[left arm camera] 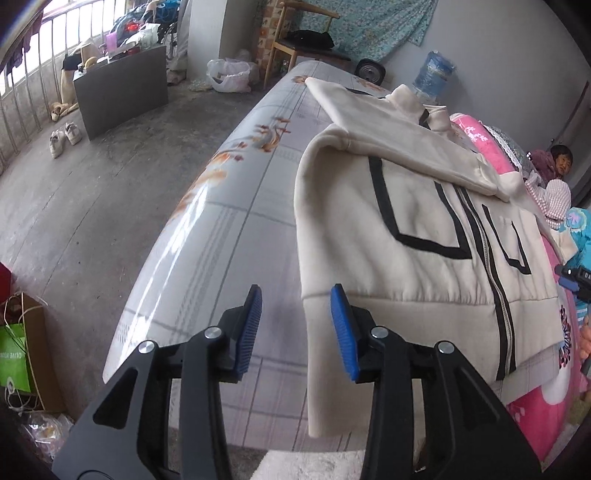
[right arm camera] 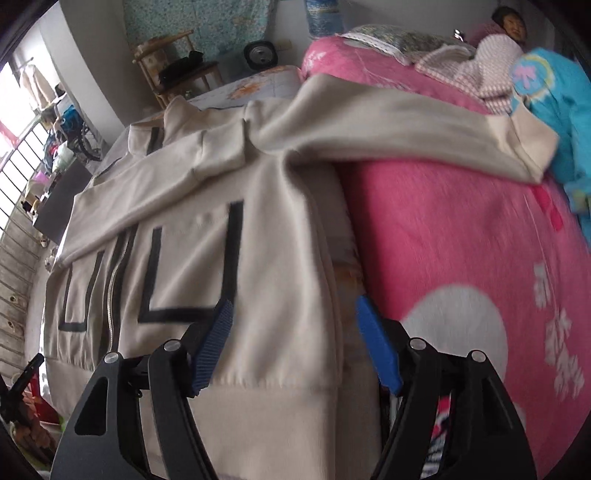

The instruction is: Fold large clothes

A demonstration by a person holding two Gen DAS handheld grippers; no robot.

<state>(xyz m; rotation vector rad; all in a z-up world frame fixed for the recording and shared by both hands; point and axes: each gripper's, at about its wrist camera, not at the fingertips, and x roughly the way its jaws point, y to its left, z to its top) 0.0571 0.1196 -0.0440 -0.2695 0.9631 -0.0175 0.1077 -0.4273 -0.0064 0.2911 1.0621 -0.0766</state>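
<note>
A cream zip-up jacket (left arm camera: 413, 236) with black stripe trim lies front-up on the bed; it also shows in the right wrist view (right arm camera: 207, 236). One sleeve (left arm camera: 391, 122) is folded across the chest. The other sleeve (right arm camera: 399, 122) stretches out over the pink blanket. My left gripper (left arm camera: 295, 325) is open and empty, hovering at the jacket's left hem edge. My right gripper (right arm camera: 295, 343) is open and empty, above the jacket's right hem corner. The right gripper's tip also shows in the left wrist view (left arm camera: 572, 280).
The bed has a grey floral sheet (left arm camera: 229, 206) and a pink blanket (right arm camera: 461, 240). A person (right arm camera: 509, 26) lies at the far end beside a blue garment (right arm camera: 561, 103). A grey cabinet (left arm camera: 122, 92), shoes (left arm camera: 64, 136), a wooden chair (left arm camera: 295, 33) and bags (left arm camera: 18, 354) stand on the floor.
</note>
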